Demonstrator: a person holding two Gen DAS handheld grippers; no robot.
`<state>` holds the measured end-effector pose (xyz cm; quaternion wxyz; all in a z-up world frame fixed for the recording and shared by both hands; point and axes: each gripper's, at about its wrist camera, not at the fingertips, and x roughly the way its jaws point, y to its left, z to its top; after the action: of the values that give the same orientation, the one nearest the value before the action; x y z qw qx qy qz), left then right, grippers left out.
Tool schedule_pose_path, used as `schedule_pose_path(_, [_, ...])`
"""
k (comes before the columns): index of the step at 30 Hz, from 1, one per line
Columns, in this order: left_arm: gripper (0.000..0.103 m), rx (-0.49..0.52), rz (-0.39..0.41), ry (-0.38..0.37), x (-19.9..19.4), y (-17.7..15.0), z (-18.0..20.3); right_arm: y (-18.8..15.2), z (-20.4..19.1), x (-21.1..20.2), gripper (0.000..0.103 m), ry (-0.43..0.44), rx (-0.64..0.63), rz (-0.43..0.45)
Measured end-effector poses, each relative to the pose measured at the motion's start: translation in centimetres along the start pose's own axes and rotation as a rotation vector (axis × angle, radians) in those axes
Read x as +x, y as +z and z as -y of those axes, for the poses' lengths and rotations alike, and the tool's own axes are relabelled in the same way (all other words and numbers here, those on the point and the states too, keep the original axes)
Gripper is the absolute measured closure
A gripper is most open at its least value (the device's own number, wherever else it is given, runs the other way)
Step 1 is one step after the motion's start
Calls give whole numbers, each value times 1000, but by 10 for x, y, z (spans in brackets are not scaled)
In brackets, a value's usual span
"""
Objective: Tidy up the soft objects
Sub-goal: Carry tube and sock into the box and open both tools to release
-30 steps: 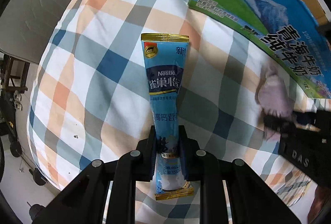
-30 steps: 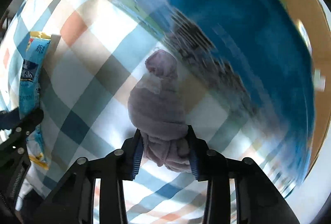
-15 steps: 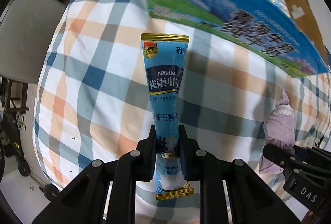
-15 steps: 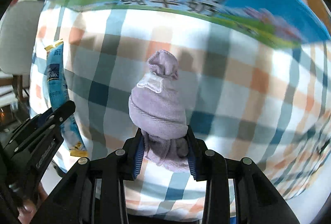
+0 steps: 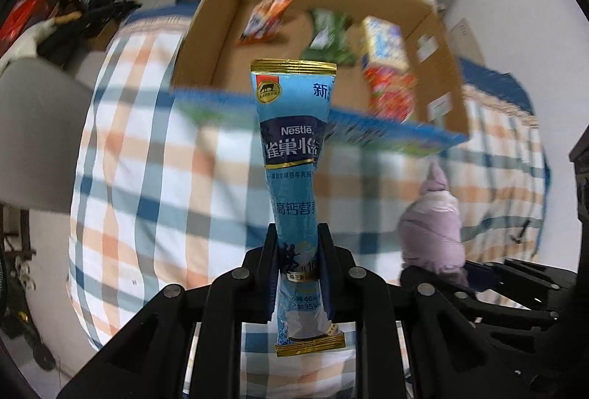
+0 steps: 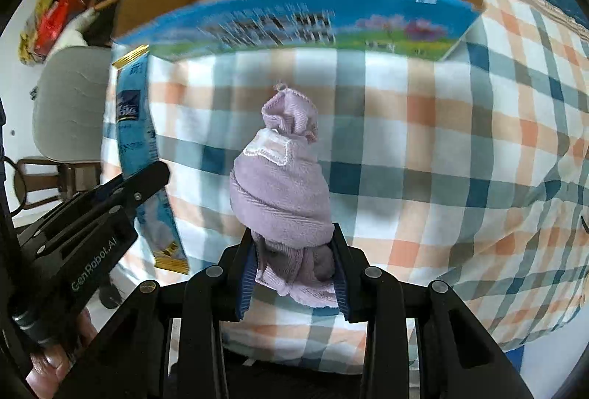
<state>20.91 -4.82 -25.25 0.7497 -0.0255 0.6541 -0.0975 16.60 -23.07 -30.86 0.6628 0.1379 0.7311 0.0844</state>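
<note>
Both claws are up now, and the open box (image 5: 228, 30) has swung into view at 12 o'clock. The left claw (image 5: 296, 273) grips the sachet (image 5: 292, 156); the right claw (image 6: 294, 262) is clenched on the sock (image 6: 279, 192). Both are lifted off the checked cloth (image 6: 441, 148), short of the box. Drop-off looks next.

1. The cardboard box (image 5: 221, 41) stands ahead with its top open, so entry is from above
2. Its blue near wall (image 6: 294, 27) rises between both tools and the inside
3. Snack packets (image 5: 386, 74) crowd the right side of the box floor; bare cardboard (image 5: 254, 63) shows at left
4. The checked cloth (image 6: 460, 148) before the box lies bare
</note>
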Motion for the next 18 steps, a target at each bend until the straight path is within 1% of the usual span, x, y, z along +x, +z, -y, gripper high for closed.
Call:
schedule_pose_path(2, [87, 14, 2, -29, -14, 18, 0, 2, 0, -20, 65, 16, -11, 25])
schedule_pose_path(4, [87, 22, 14, -37, -23, 40, 3, 8, -10, -39, 65, 36, -22, 55])
schedule_pose_path(6, [87, 19, 32, -31, -31, 60, 1, 19, -14, -57, 65, 56, -27, 76])
schedule_pose_path(7, [87, 18, 43, -25, -34, 73, 0, 22, -30, -57, 65, 53, -31, 90])
schedule_pose_path(9, [87, 11, 46, -19, -35, 93, -5, 35, -34, -70, 65, 50, -30, 112])
schedule_pose_path(10, [87, 9, 43, -14, -34, 104, -6, 47, -39, -74, 65, 47, -30, 123])
schedule_pose_path(14, [87, 17, -5, 18, -16, 146, -12, 83, -46, -84, 65, 23, -13, 143])
schedule_pose_path(16, [87, 8, -31, 28, -5, 161, -16, 100, -46, -86, 65, 0, 0, 145])
schedule_pose_path(18, [87, 5, -68, 33, 9, 175, -18, 115, -46, -86, 65, -2, 23, 135])
